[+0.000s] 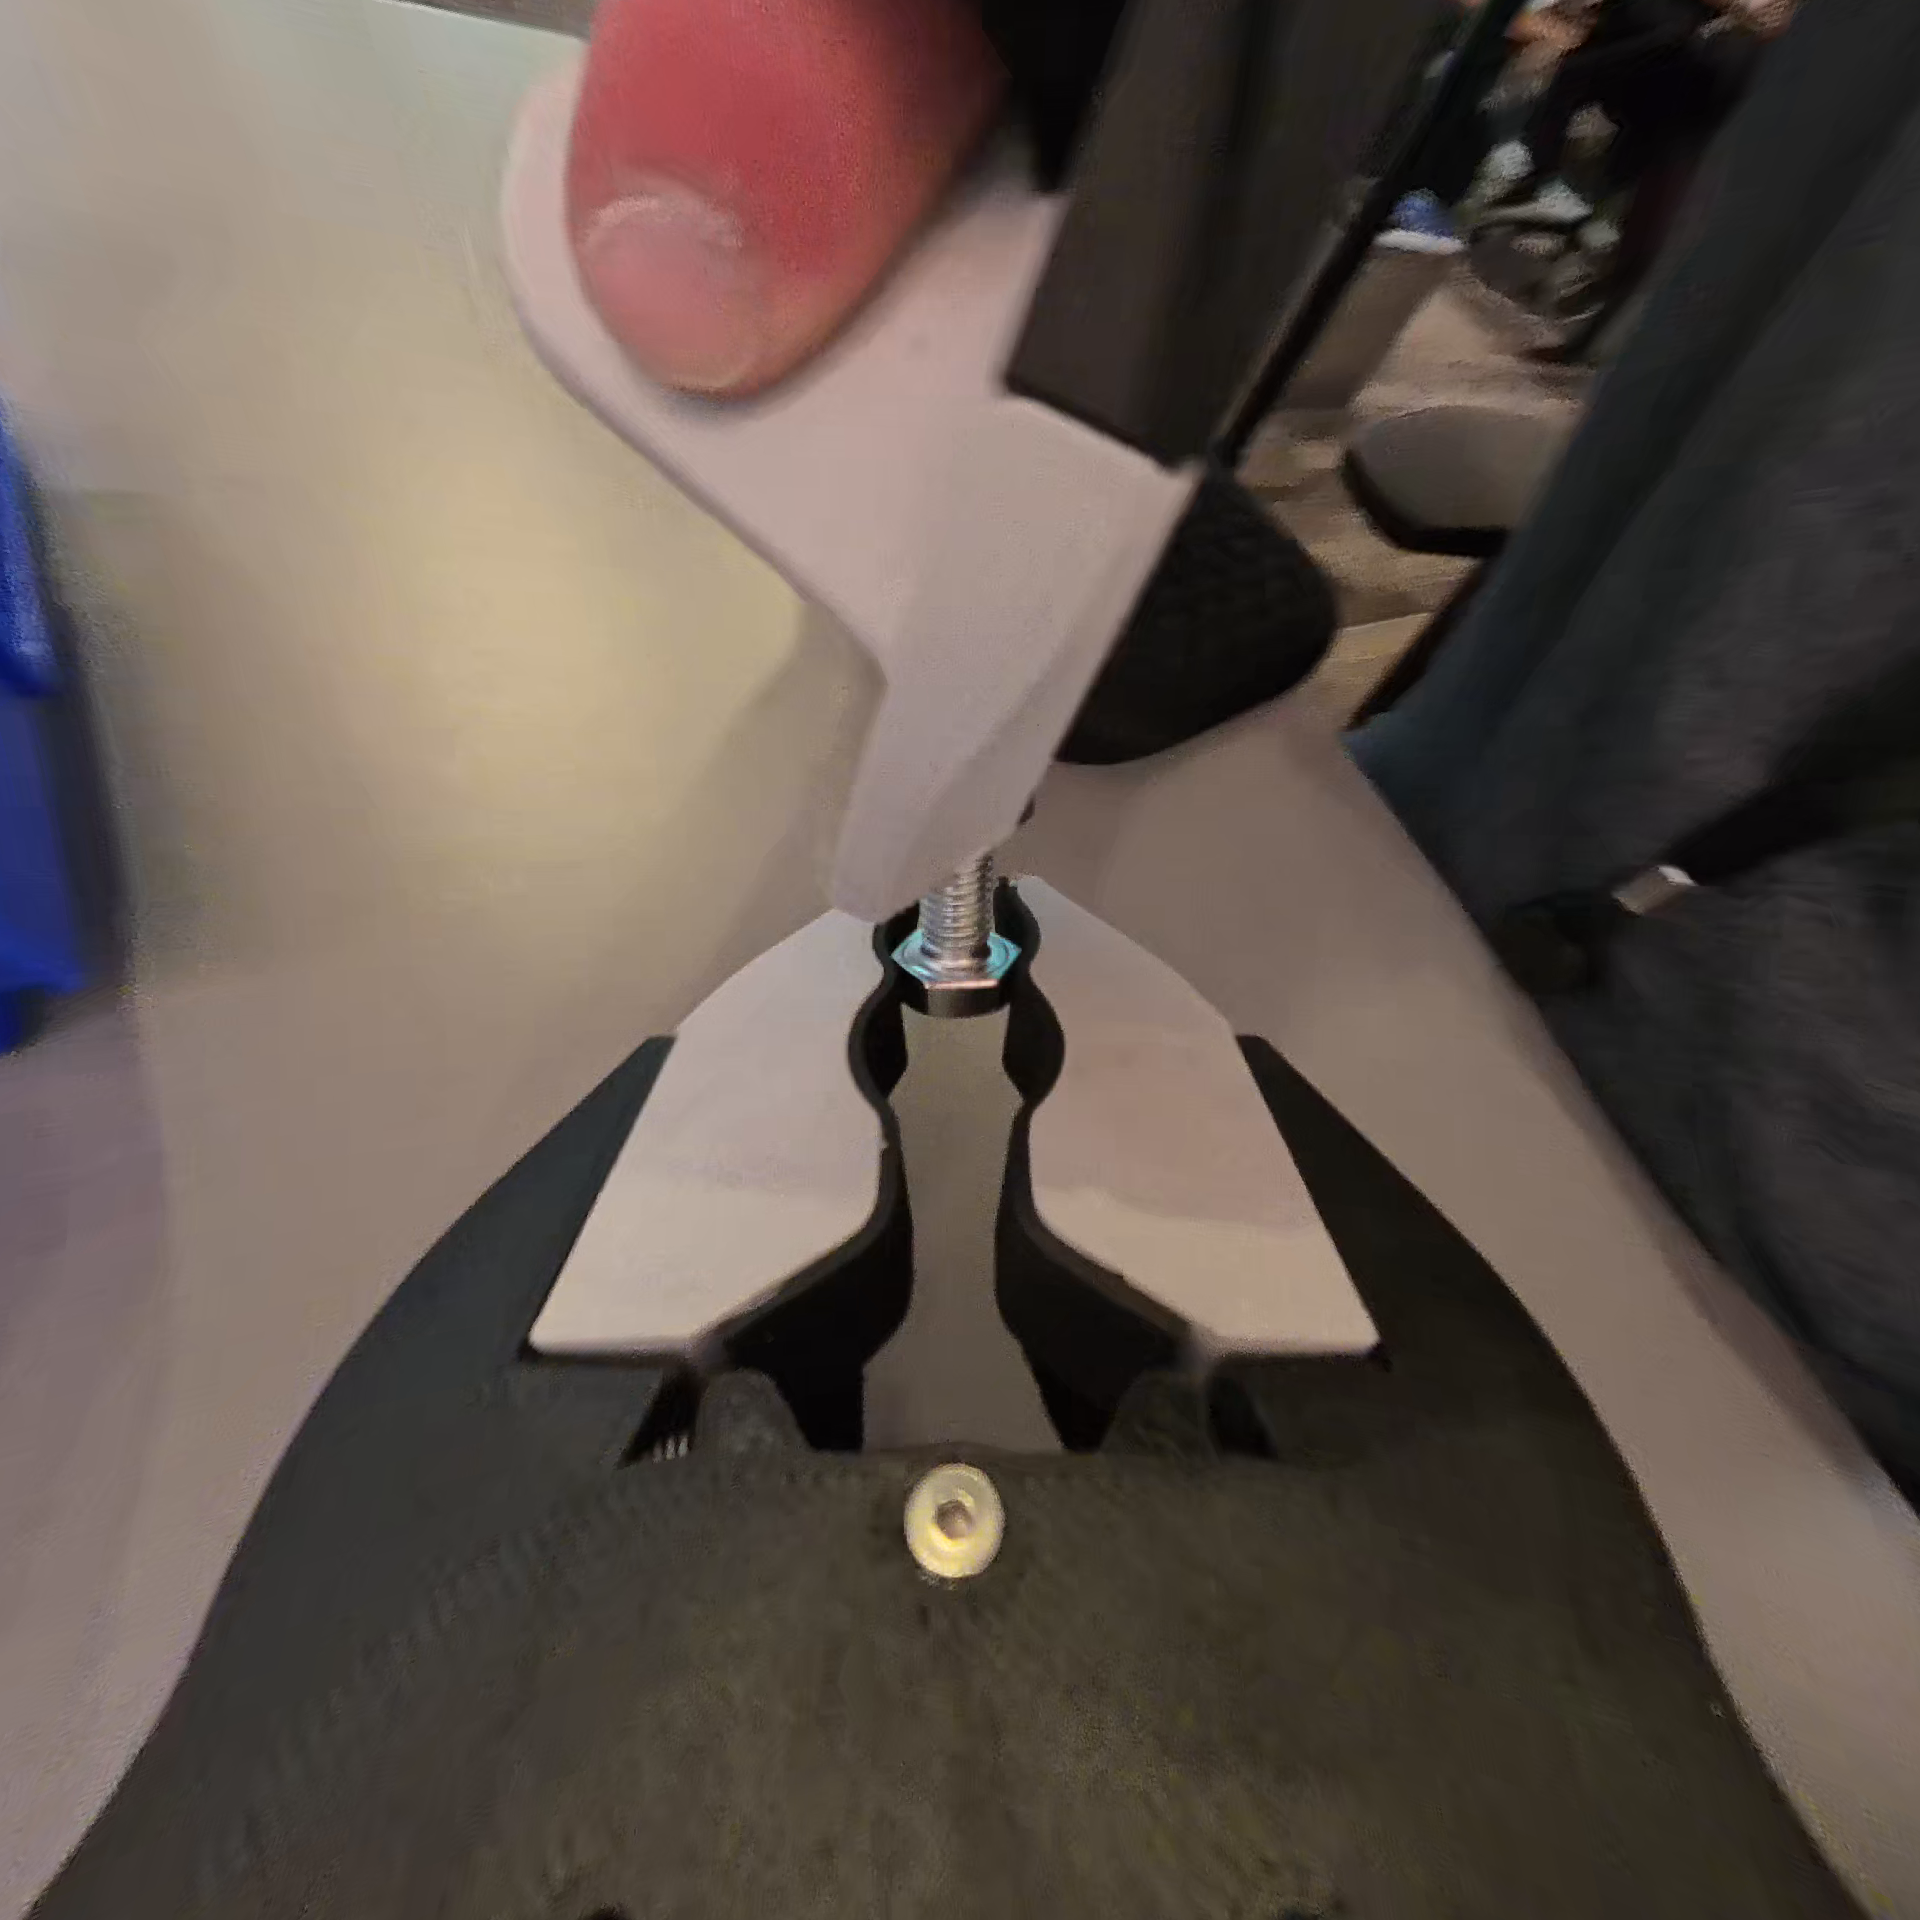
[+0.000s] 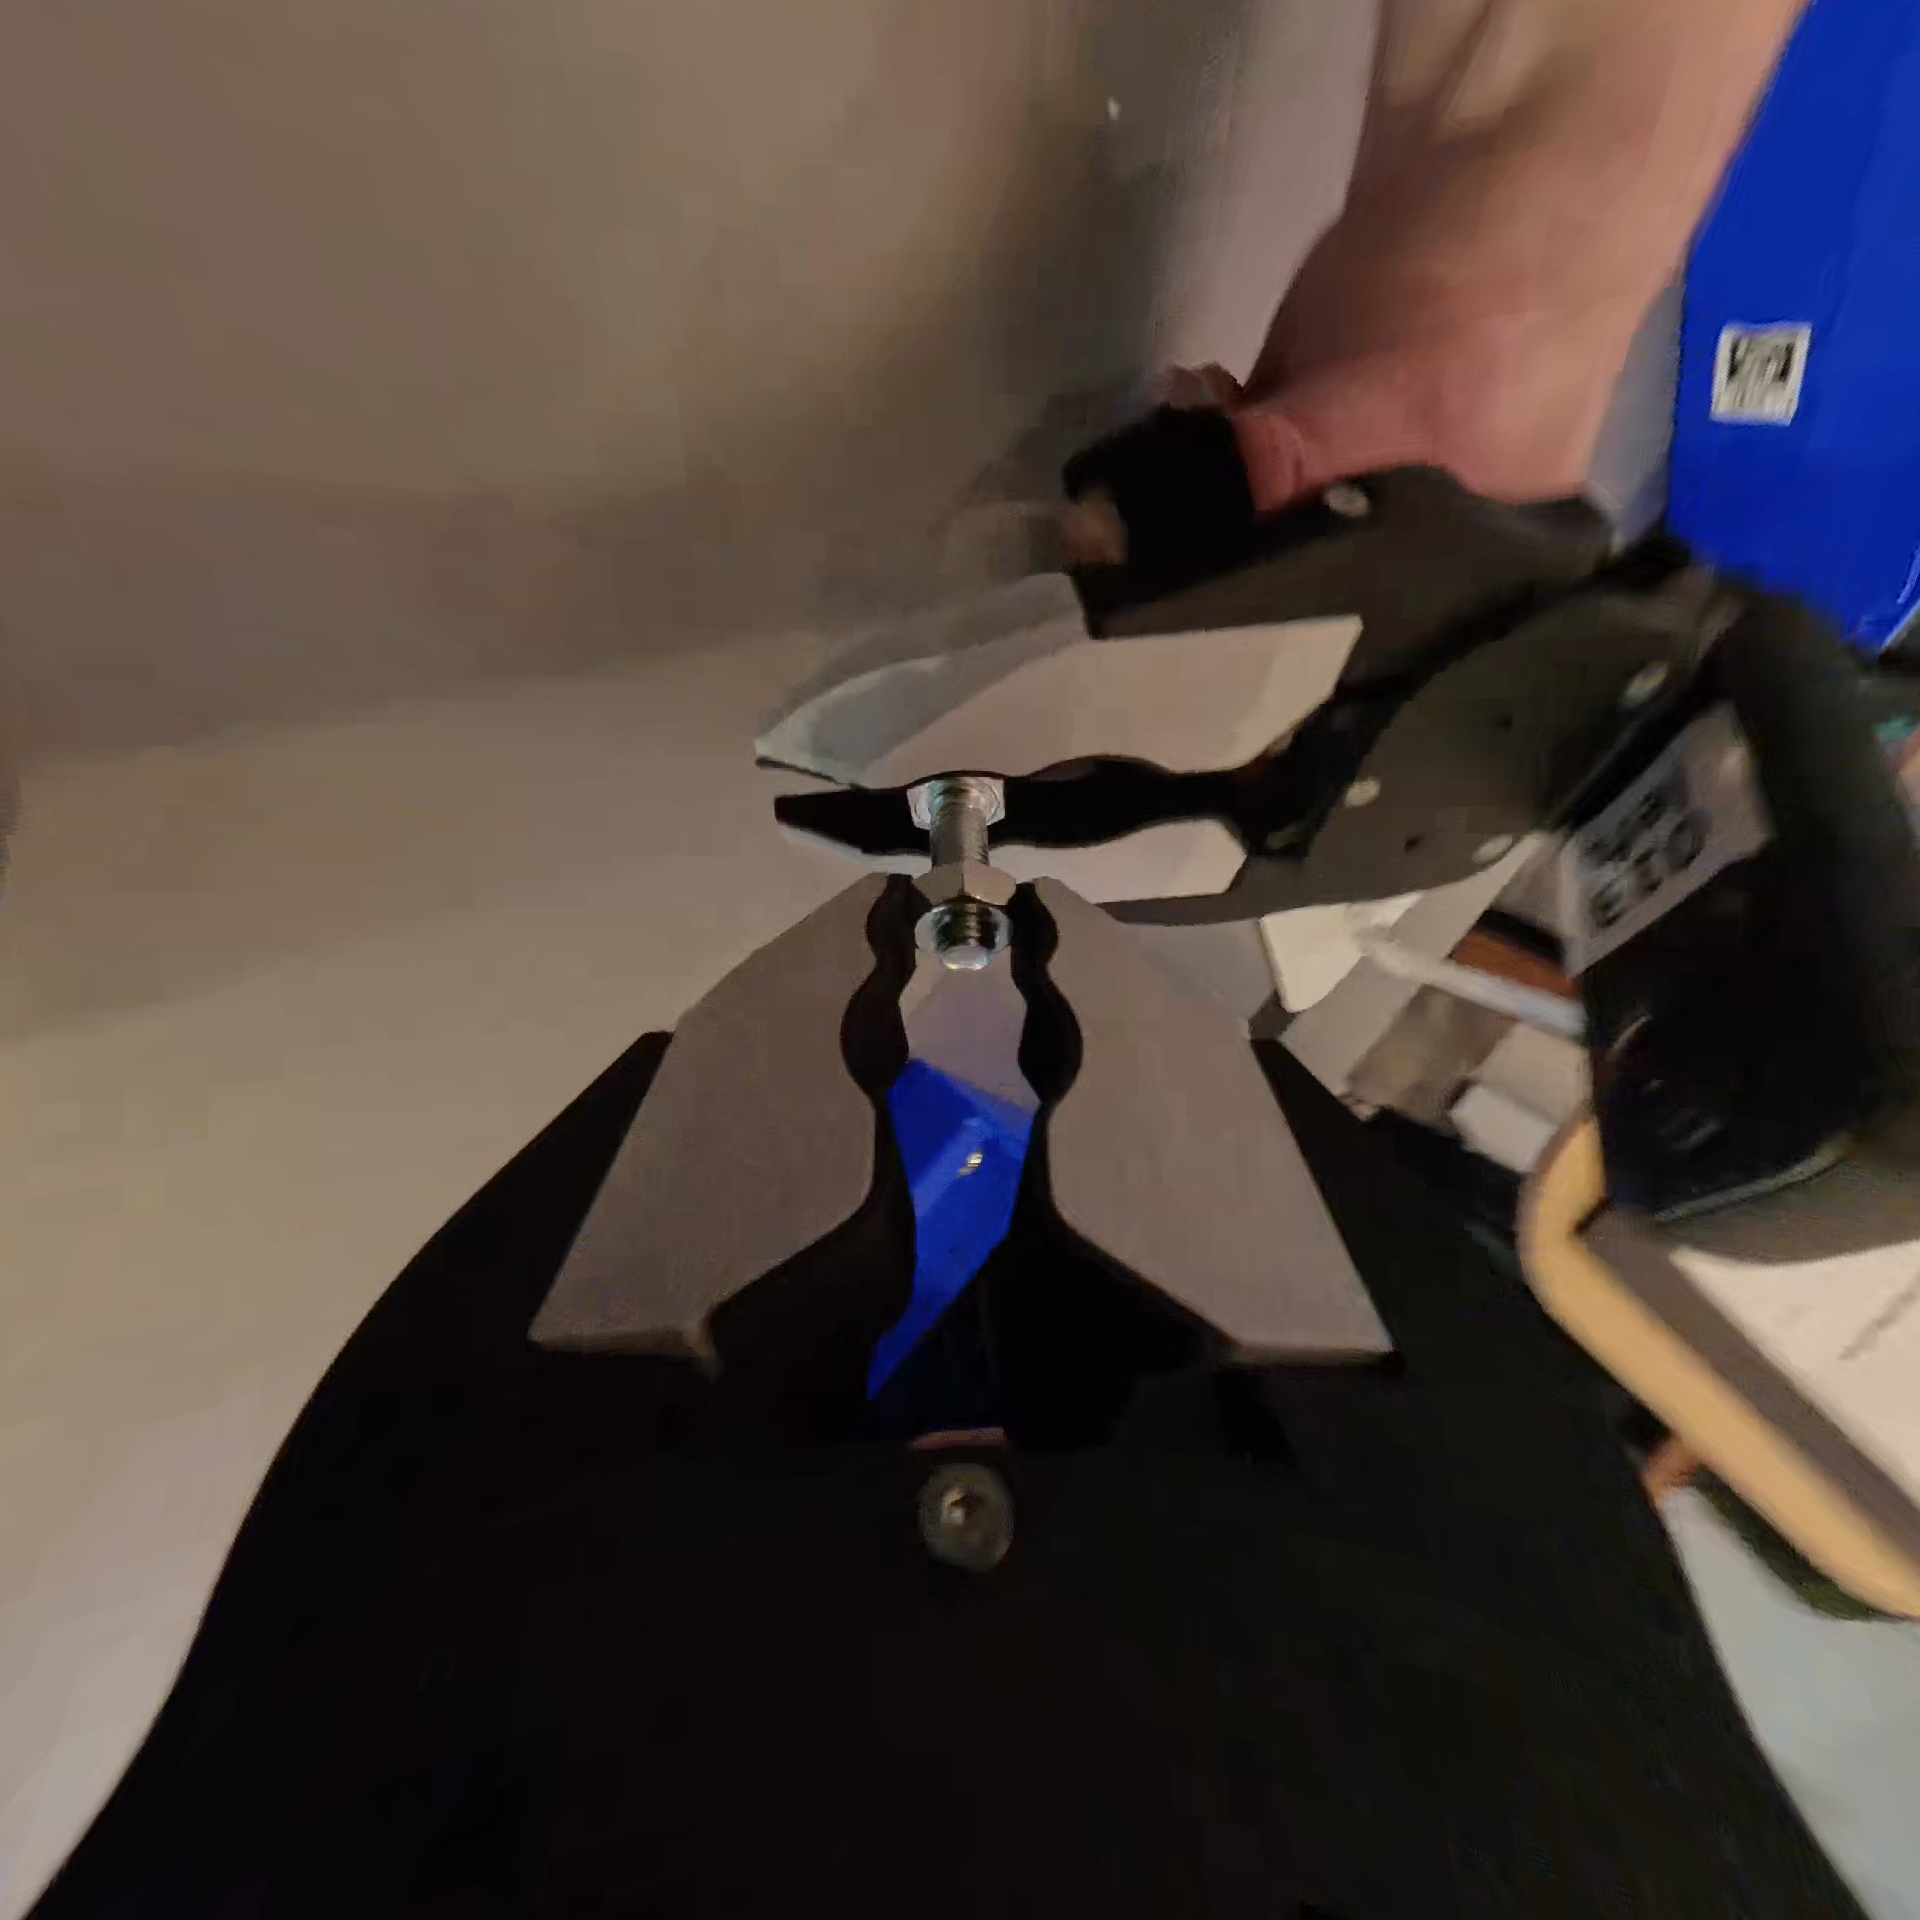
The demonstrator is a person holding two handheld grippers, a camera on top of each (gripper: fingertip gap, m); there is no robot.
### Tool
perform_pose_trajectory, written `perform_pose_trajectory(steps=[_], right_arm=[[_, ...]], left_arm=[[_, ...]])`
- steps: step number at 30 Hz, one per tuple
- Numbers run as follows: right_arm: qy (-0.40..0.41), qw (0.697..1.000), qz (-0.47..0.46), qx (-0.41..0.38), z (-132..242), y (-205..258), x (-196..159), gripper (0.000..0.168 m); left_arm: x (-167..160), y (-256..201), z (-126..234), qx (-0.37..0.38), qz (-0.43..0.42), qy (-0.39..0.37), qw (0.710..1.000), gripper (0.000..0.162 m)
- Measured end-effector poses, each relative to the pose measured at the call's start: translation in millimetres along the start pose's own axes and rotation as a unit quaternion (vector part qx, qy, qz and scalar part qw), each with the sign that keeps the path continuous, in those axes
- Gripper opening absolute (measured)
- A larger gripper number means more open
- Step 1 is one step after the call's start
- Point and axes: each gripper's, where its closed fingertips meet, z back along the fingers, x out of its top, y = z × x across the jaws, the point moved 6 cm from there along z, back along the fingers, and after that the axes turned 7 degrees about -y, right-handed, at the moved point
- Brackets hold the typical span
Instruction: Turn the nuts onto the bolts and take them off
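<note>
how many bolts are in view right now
1. The bolt is held in the air, the left gripper clamping one end and the right gripper the other. More may lie outside both views.

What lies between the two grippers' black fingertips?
Only a short bare stretch of the silver threaded bolt, running from the left gripper on its head to the right gripper on the silver hex nut. The right wrist view shows it clearest.
</note>
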Motion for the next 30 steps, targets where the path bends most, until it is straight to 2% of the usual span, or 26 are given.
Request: perform_pose_trajectory(steps=[2,5,7,8,9,11,14,16,19,21,23,24,26,28,30], right_arm=[[0.016,0.999,0.047,0.0,0,-2,5,0.018],[0.024,0.999,0.047,-0.004,-1,-4,2,0.018],[0.025,1.0,0.0,-0.014,-1,-6,-3,0.02],[0.025,0.999,-0.033,-0.023,0,-8,-7,0.035],[0.026,0.996,-0.075,-0.031,1,-9,-12,0.042],[-0.002,0.982,-0.184,-0.037,4,-9,-19,0.043],[-0.068,0.925,-0.369,-0.052,8,-9,-29,0.044],[-0.109,0.861,-0.494,-0.055,9,-8,-38,0.039],[-0.17,0.747,-0.64,-0.057,7,-5,-53,0.037],[-0.211,0.673,-0.708,-0.046,4,-2,-59,0.037],[-0.259,0.617,-0.743,-0.028,1,0,-60,0.034],[-0.264,0.603,-0.752,-0.022,-2,2,-60,0.034],[-0.269,0.597,-0.755,-0.023,-6,4,-59,0.023],[-0.263,0.608,-0.749,-0.032,-8,5,-59,0.018],[-0.253,0.632,-0.731,-0.038,-7,4,-58,0.018]], left_arm=[[-2,-3,1,-0.034,0.011,-0.011,0.999,0.014],[-1,-1,3,-0.022,0.01,-0.014,1.0,0.014],[1,3,6,-0.001,0.007,-0.019,1.0,0.014],[3,7,8,0.024,0.002,-0.023,0.999,0.015],[5,11,10,0.05,-0.002,-0.024,0.998,0.015],[9,17,15,0.102,-0.019,-0.033,0.994,0.015],[12,27,21,0.204,-0.06,-0.011,0.977,0.015],[14,32,22,0.263,-0.084,0.005,0.961,0.015],[15,36,20,0.341,-0.12,0.033,0.932,0.015],[16,37,20,0.392,-0.158,0.062,0.904,0.015],[16,37,16,0.418,-0.183,0.094,0.885,0.015],[16,37,15,0.43,-0.195,0.099,0.876,0.015],[16,35,10,0.43,-0.199,0.105,0.874,0.015],[17,34,10,0.444,-0.211,0.111,0.864,0.015],[17,34,11,0.436,-0.207,0.111,0.868,0.015]])
